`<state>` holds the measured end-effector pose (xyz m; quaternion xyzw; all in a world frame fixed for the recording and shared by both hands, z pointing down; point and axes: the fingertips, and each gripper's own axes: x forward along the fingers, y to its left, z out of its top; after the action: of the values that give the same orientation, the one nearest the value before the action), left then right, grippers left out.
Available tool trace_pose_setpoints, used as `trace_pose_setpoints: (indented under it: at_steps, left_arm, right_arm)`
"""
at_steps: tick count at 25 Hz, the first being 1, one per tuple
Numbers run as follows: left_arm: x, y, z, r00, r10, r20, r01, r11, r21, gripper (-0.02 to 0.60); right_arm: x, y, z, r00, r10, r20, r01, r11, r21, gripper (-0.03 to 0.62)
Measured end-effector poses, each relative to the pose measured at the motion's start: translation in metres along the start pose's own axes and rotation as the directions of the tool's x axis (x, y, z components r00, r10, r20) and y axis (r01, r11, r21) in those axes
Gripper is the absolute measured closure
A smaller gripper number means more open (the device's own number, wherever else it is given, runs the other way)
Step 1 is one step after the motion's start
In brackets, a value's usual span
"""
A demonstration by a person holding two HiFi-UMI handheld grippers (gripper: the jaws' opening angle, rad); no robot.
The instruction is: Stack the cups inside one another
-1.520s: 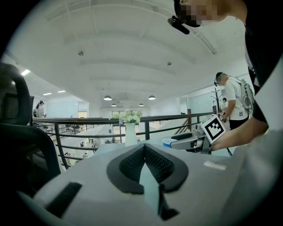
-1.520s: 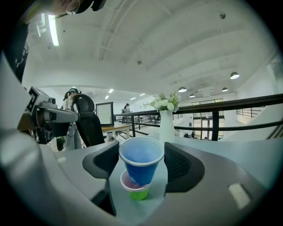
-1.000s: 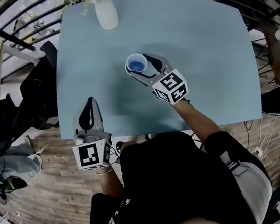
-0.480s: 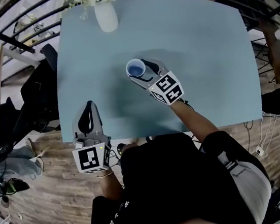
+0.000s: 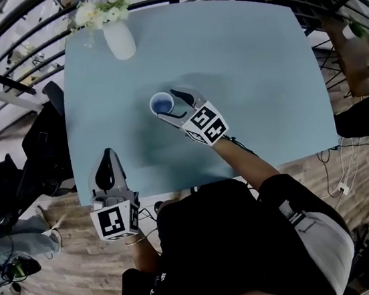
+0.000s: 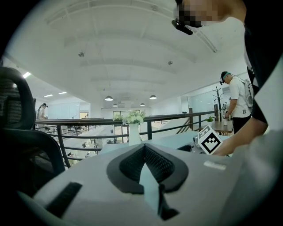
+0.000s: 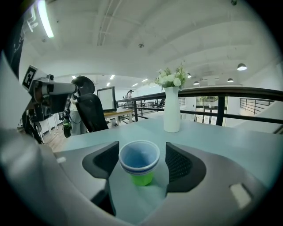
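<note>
Nothing has visibly shifted; right tongs (image 5: 172, 106) stand apart around the stacked cups (image 7: 139, 161) on the worktop (image 5: 248, 67); left tongs (image 6: 143, 148) closed.

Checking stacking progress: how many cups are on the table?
3 judging by rims: two blue cups nested in a green cup, stacked between the right tongs. More may hide inside.

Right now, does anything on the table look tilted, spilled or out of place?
Nothing stands out. The nested cups, blue in green, stand upright between the right gripper's open jaws; the vase is upright, and no spill shows on the table.
</note>
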<state>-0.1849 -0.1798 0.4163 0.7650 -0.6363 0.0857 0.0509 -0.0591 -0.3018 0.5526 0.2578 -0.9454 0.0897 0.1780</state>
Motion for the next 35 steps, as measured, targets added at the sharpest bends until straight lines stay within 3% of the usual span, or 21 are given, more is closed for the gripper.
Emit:
trace_pose_setpoints:
  at_steps: [4,8,16,20,27,35]
  left_arm:
    - [0.004,-0.001,-0.002,1.000,-0.019,0.009,0.019,1.000,-0.004,0.594]
    - [0.011,-0.011,0.006,0.998,-0.049,0.031,0.049,0.999,0.007,0.594]
    - [0.024,-0.029,0.010,0.992,-0.118,0.052,0.118,0.993,0.006,0.594]
    - [0.032,-0.045,0.013,0.984,-0.173,0.053,0.172,0.985,0.024,0.594]
    - [0.038,-0.066,0.006,0.970,-0.240,0.036,0.239,0.970,0.033,0.594]
    - [0.047,-0.086,0.004,0.955,-0.295,0.020,0.294,0.955,0.048,0.594]
  right_arm:
    - [-0.013,-0.001,0.014,0.999,-0.015,0.049,0.014,1.000,0.013,0.272]
    - [-0.031,-0.002,0.028,0.995,-0.034,0.098,0.032,0.999,0.022,0.324]
    - [-0.081,-0.004,0.058,0.962,-0.123,0.245,0.107,0.991,0.076,0.513]
    - [-0.107,-0.007,0.063,0.940,-0.184,0.288,0.159,0.981,0.109,0.568]
    - [-0.138,-0.005,0.046,0.933,-0.232,0.275,0.198,0.969,0.146,0.582]
    - [-0.169,-0.010,0.046,0.906,-0.284,0.314,0.240,0.955,0.173,0.582]
